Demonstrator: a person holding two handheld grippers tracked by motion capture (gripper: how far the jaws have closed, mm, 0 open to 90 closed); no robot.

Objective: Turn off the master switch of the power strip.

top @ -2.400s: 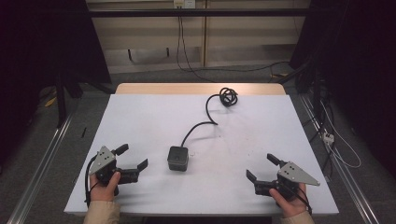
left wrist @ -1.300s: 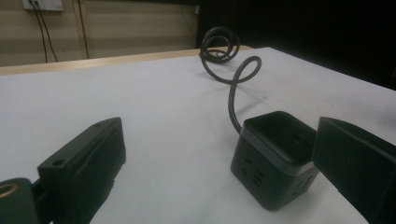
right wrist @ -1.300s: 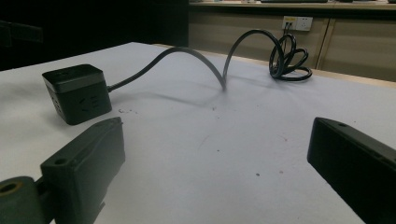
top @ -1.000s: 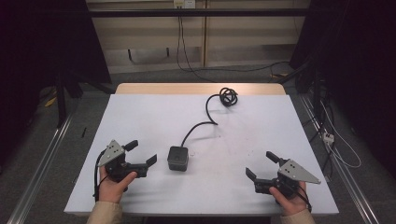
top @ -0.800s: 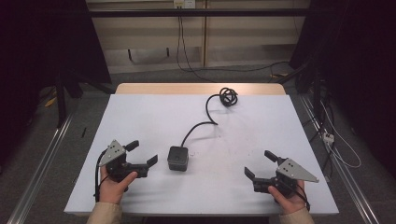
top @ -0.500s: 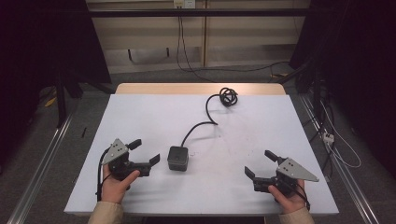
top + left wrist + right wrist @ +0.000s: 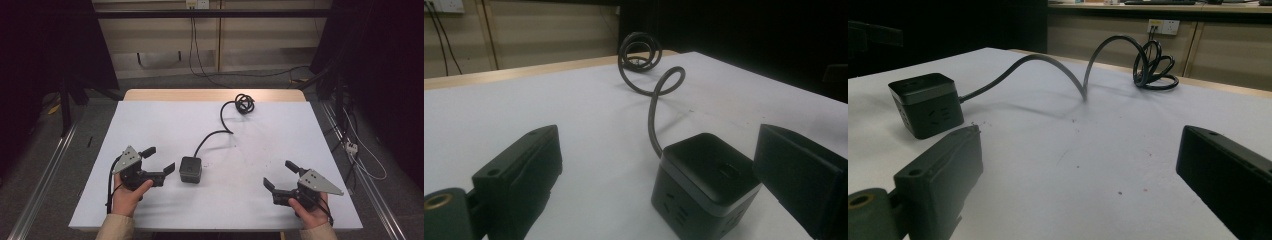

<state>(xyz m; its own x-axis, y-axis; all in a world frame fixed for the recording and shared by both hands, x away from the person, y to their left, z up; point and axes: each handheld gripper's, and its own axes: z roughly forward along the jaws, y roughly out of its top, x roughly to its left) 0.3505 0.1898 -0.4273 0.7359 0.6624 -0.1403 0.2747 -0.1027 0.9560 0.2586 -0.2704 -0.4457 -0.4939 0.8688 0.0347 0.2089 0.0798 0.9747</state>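
A black cube-shaped power socket sits on the white table near the front middle. Its black cord runs back to a coil near the far edge. My left gripper is open just left of the cube, its jaws pointing at it; in the left gripper view the cube lies close ahead, towards the right jaw. My right gripper is open at the front right, apart from the cube. In the right gripper view the cube stands far left and the coil lies beyond.
A wooden strip edges the table's far side. Past it are a wall socket with hanging cables and cables on the floor at the right. Metal rails flank the table.
My left gripper has moved right and a little forward, closing in on the cube. My right gripper has stayed almost still.
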